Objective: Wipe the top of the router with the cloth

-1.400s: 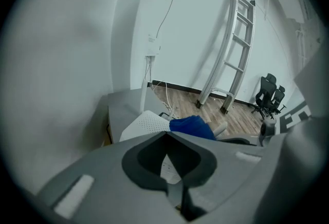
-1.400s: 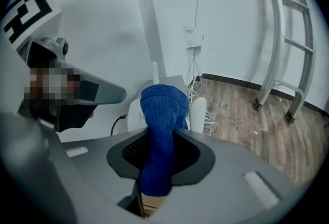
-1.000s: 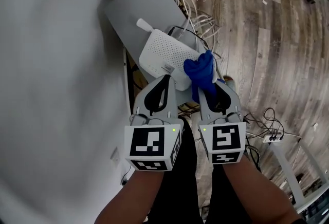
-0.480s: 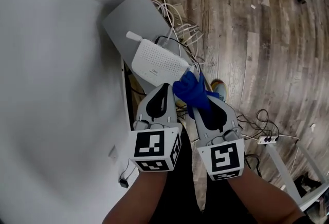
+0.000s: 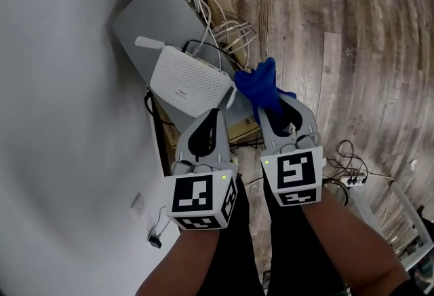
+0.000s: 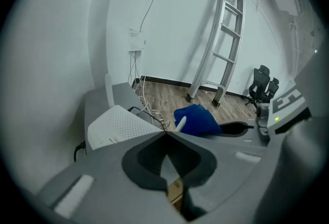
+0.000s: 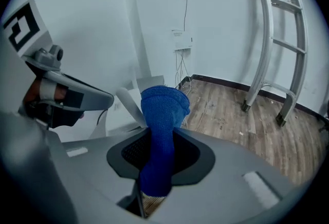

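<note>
The white router (image 5: 184, 81) with one upright antenna (image 5: 147, 43) lies on a grey box (image 5: 146, 20) against the white wall. My right gripper (image 5: 270, 110) is shut on a blue cloth (image 5: 261, 84), whose bunched end sticks out past the jaws just right of the router, off its top. In the right gripper view the cloth (image 7: 160, 112) stands up between the jaws. My left gripper (image 5: 215, 113) is shut with nothing in it, its tip at the router's near edge. The left gripper view shows the router (image 6: 119, 124) and the cloth (image 6: 196, 119) ahead.
White cables (image 5: 224, 23) tangle behind the router on the wood floor (image 5: 339, 30). A cardboard box (image 5: 241, 128) sits under the grey box. A power strip (image 5: 352, 180) lies on the floor at right. A ladder (image 6: 223, 38) and office chairs (image 6: 264, 81) stand farther off.
The right gripper drew the blue cloth across the router's right part toward its near corner and off to the right. The left gripper stayed at the router's near edge.
</note>
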A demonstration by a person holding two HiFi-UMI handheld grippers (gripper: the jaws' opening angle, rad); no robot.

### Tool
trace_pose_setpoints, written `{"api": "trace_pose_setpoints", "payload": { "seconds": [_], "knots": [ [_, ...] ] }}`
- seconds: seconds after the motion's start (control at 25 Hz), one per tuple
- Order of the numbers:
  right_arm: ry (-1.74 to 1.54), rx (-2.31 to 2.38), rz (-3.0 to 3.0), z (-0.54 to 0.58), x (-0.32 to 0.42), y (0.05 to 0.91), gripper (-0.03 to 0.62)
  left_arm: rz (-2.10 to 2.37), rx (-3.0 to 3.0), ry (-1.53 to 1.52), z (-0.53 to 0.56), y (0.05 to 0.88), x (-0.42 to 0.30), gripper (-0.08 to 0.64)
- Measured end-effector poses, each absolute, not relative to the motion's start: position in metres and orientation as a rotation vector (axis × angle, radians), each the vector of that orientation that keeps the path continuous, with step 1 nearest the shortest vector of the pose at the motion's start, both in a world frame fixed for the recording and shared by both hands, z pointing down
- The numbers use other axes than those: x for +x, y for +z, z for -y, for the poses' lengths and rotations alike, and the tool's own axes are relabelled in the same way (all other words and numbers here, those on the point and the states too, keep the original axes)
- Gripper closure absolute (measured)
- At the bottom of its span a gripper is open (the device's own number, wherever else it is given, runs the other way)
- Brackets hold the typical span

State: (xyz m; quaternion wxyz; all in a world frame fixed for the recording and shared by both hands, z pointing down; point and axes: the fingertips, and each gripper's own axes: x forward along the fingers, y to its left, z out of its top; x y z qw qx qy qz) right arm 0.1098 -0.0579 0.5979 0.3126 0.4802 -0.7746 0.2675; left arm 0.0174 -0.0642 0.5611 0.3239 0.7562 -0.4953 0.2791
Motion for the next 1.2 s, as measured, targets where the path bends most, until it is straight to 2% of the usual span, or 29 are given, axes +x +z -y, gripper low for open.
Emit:
{"api": "trace_pose_setpoints", "payload": {
  "seconds": [0.28, 0.88, 1.04, 1.2],
  "knots": [
    [0.725, 1.224, 2.017, 0.064, 0.094, 0.639, 0.474, 1.311, 1.957, 0.72, 0.066, 0.586, 0.008, 0.56],
    [0.683, 1.322, 2.07, 0.056, 0.058, 0.515, 0.474, 1.37, 2.008, 0.615, 0.082, 0.503, -0.048, 0.56],
    [0.645, 1.259, 2.151, 0.054, 0.018, 0.486, 0.474, 1.41, 1.987, 0.576, 0.081, 0.492, -0.075, 0.56],
    [0.63, 1.165, 2.204, 0.051, -0.047, 0.5, 0.474, 1.443, 1.945, 0.563, 0.075, 0.5, -0.122, 0.56]
  ]
}}
